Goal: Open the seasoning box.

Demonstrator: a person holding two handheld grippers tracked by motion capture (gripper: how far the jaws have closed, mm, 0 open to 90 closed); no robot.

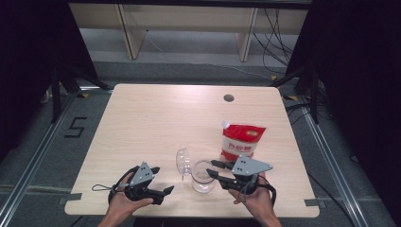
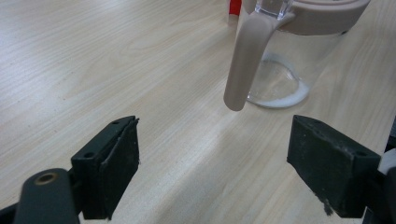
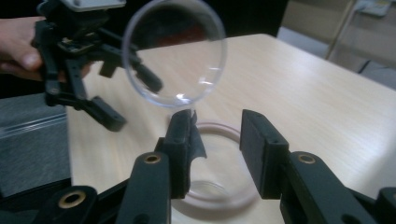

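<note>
High view: clear jar [image 1: 203, 177] near table's front edge, hinged lid [image 1: 183, 161] flipped up, red sugar pouch [image 1: 242, 141] behind, ready for pouring.
Left gripper view: left gripper [image 2: 215, 163] wide open, empty, facing jar handle [image 2: 243, 60].
Right gripper view: right gripper [image 3: 215, 140] partly open over jar rim [image 3: 219, 128], nothing held.

Light wooden table [image 1: 156, 118], clear jar [image 1: 203, 177] with flipped-up lid near front edge, red-and-white pouch [image 1: 242, 142] behind it

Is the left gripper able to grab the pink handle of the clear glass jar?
Probably yes. The left gripper stands open, and the pink handle of the clear glass jar hangs just ahead of it, with bare wooden table between.
</note>
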